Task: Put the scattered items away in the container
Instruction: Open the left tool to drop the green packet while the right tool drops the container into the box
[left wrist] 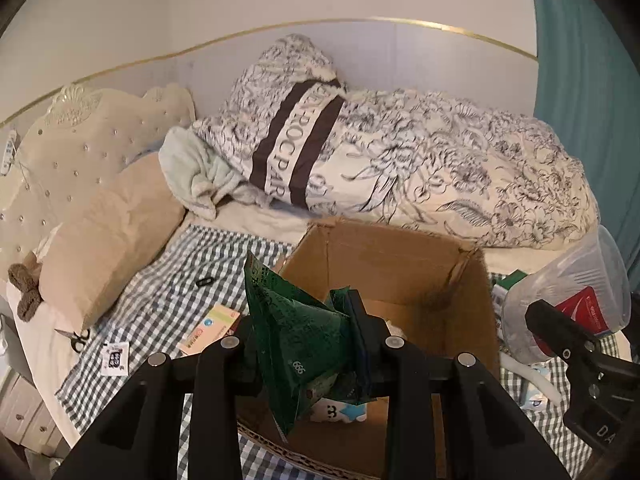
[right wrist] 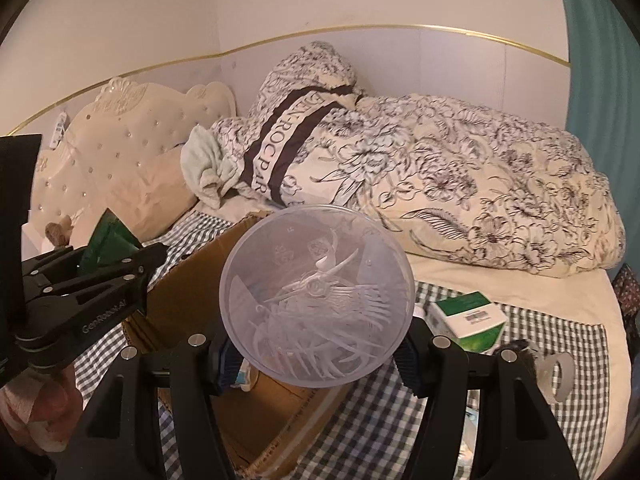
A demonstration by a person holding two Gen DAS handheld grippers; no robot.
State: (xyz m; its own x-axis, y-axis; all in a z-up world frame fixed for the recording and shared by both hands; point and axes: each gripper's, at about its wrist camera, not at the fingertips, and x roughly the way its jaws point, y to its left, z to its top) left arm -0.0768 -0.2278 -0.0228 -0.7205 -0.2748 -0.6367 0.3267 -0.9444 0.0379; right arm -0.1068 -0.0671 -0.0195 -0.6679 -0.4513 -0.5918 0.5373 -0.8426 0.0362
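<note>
An open cardboard box (left wrist: 400, 264) stands on the checked bedspread; it also shows in the right wrist view (right wrist: 188, 280). My left gripper (left wrist: 304, 340) is shut on a crumpled green packet (left wrist: 292, 328) and holds it over the box's near left edge; the left gripper also shows in the right wrist view (right wrist: 112, 268). My right gripper (right wrist: 316, 352) is shut on a clear round plastic jar (right wrist: 316, 296) with plastic utensils inside, held at the box's right side. The jar (left wrist: 568, 296) shows in the left wrist view too. A small white and blue item (left wrist: 340, 410) lies in the box.
On the bedspread left of the box lie a pastel card pack (left wrist: 210, 326), a black hair clip (left wrist: 205, 281), scissors (left wrist: 76, 338) and a QR tag (left wrist: 115, 358). Right of it lie a green-white box (right wrist: 468, 316) and a tape roll (right wrist: 558, 372). A floral duvet (left wrist: 440, 160) lies behind.
</note>
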